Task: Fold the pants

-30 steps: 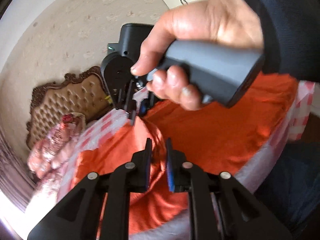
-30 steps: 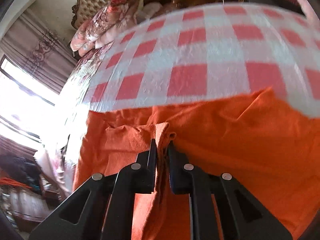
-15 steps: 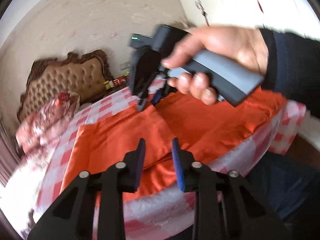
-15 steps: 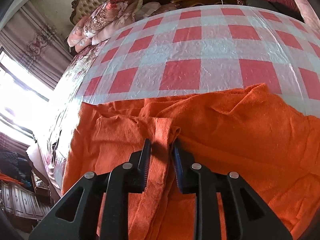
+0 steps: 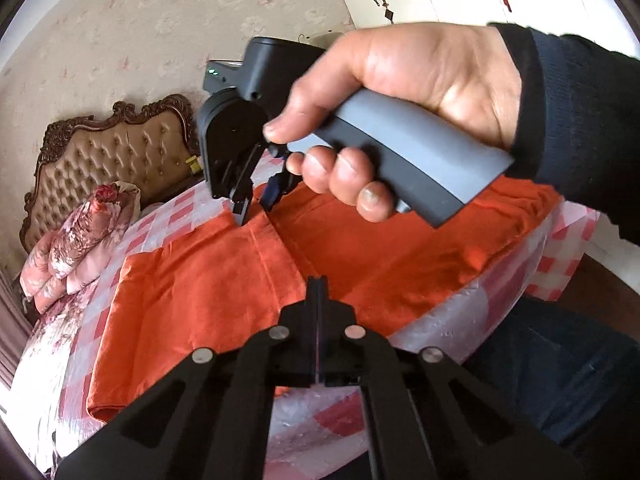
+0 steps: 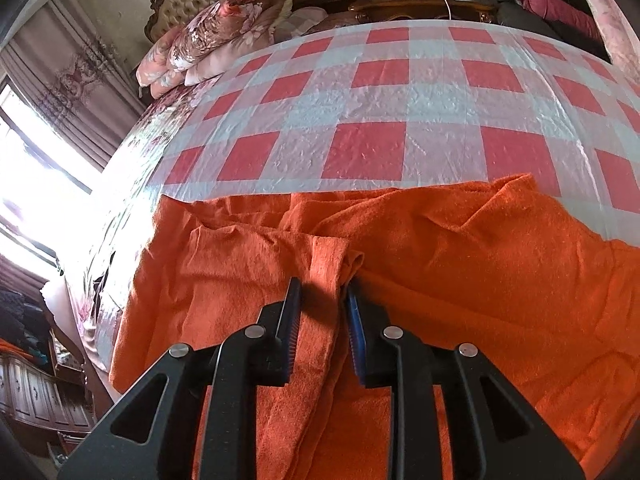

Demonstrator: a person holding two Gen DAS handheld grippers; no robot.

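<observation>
One red-checked sheet [image 6: 380, 112] covers the bed under orange pants [image 6: 480, 264]; left hand-held gripper [image 5: 319, 284] just clamped shut, empty; right hand-held gripper [image 6: 322, 300] gapes over a fold.

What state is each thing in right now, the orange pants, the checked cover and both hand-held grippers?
Orange pants: spread on the bed, creased, not yet folded small.
Checked cover: lying flat over the bed, under the pants.
Left hand-held gripper: shut, nothing between its fingers.
Right hand-held gripper: partly open, astride a raised ridge of the pants.
</observation>
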